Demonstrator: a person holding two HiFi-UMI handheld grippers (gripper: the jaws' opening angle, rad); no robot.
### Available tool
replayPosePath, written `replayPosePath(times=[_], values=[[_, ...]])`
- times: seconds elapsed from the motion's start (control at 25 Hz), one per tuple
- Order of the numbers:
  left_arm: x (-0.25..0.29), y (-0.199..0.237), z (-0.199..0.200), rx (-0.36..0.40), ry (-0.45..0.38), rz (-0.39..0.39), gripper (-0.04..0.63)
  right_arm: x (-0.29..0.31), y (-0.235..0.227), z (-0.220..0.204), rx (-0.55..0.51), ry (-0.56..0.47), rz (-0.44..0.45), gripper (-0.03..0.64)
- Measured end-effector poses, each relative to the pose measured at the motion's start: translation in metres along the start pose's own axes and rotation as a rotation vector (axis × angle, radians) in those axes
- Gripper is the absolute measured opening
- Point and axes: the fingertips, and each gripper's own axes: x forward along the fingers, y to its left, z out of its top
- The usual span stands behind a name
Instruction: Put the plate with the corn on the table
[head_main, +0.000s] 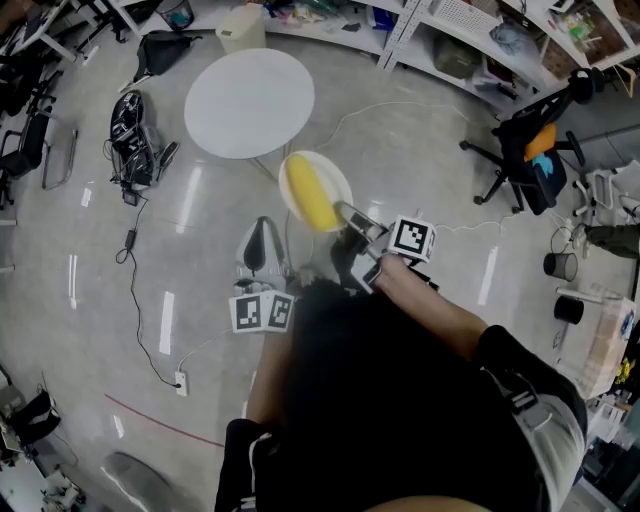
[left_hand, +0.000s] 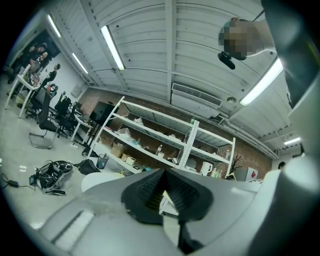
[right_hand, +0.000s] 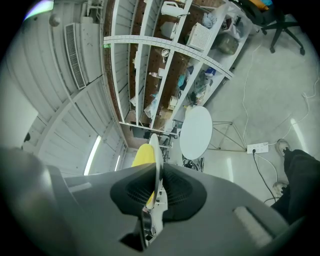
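My right gripper (right_hand: 156, 180) pinches the near rim of the plate (head_main: 338, 178), held in the air just short of the round table (head_main: 248, 103). The plate looks thin, stiff and likely slick, so the corn (head_main: 310, 195) may roll. My left gripper (left_hand: 162, 192) is closed and empty.
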Motion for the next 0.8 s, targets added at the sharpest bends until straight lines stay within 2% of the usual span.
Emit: replayPosePath(times=[0.24,0.8], values=[[0.028,0.004,-0.001,0.009,-0.005,0.018,0.005,0.02,0.0,0.022,-0.004,0.022,0.032,0.041],[0.117,0.014,0.003,0.016,-0.025,0.078,0.005,0.069,-0.002,0.093,-0.008,0.105,0.025,0.041]])
